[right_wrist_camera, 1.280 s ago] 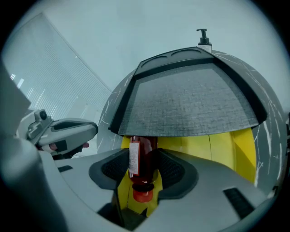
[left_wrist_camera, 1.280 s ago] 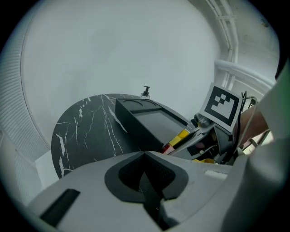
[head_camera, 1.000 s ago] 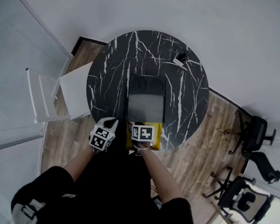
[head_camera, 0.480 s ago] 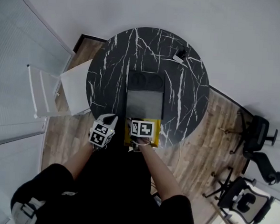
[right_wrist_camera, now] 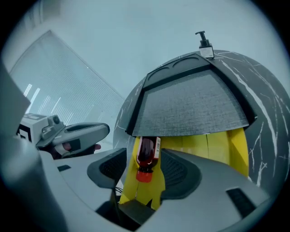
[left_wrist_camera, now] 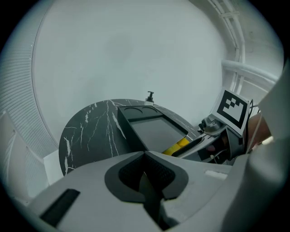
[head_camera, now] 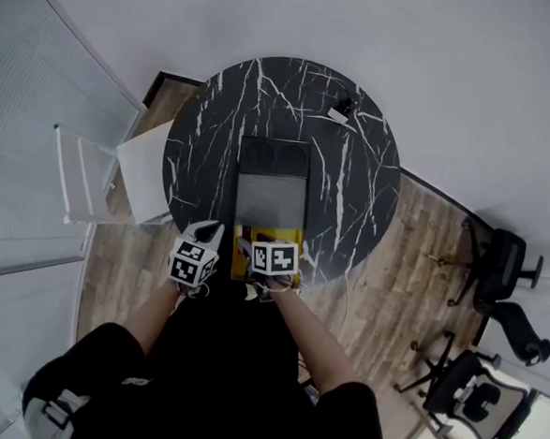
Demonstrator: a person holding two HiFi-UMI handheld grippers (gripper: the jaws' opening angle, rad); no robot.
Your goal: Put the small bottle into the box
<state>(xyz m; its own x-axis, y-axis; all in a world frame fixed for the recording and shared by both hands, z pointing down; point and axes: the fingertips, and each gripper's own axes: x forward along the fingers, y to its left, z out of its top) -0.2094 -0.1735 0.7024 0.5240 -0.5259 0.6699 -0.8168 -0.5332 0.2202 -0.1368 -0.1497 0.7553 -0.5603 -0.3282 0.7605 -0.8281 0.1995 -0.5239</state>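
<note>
A small bottle (right_wrist_camera: 146,152) of dark red liquid with a red cap lies on the flap of a yellow box (right_wrist_camera: 217,147), cap pointing toward me. My right gripper (right_wrist_camera: 147,170) straddles it. Its jaws are opening, and a gap shows on both sides of the bottle. In the head view the yellow box (head_camera: 267,235) sits at the table's near edge, partly under the right gripper (head_camera: 273,251). My left gripper (head_camera: 194,260) hovers just left of it, off the table's edge. Seen in its own view, the left gripper (left_wrist_camera: 145,156) has its pads together and holds nothing.
A black tray (head_camera: 273,186) with a grey mat lies on the round black marble table (head_camera: 353,172), just beyond the yellow box. A small pump bottle (head_camera: 344,111) stands at the far edge. A white chair (head_camera: 108,183) is at the left, office chairs (head_camera: 502,267) at the right.
Both grippers and the table sit slightly further left in the head view. The right gripper stays over the yellow box, the left stays beside it.
</note>
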